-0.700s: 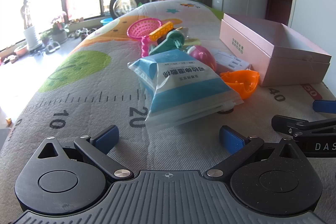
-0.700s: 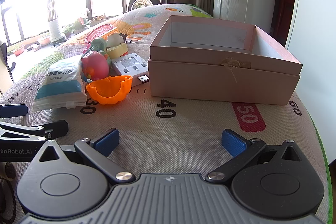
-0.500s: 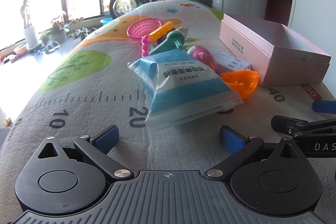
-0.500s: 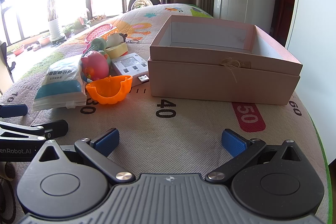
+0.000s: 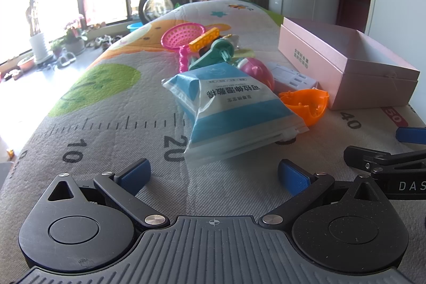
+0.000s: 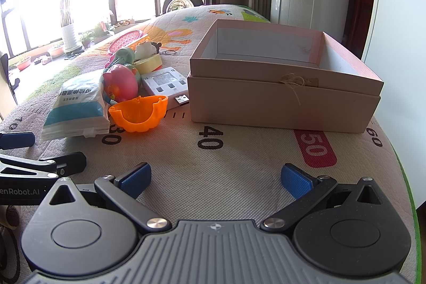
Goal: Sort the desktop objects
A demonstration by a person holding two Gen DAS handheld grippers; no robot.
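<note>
Both the left tongs (image 5: 214,172) and right tongs (image 6: 216,177) gape wide and empty at lower frame, above the bench (image 6: 239,151), with the toy pile (image 5: 226,63) mid-frame and pink box (image 6: 285,87) at right.

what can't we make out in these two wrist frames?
- Pink box floor: the right wrist view shows only its far part, the near wall hides the rest; the left wrist view shows none of it.
- Pink toy: lower part hidden by the orange shell and the blue-white bag in both views.
- Right gripper: cut off by the right edge in the left wrist view.
- Window area: overexposed in both views.
</note>
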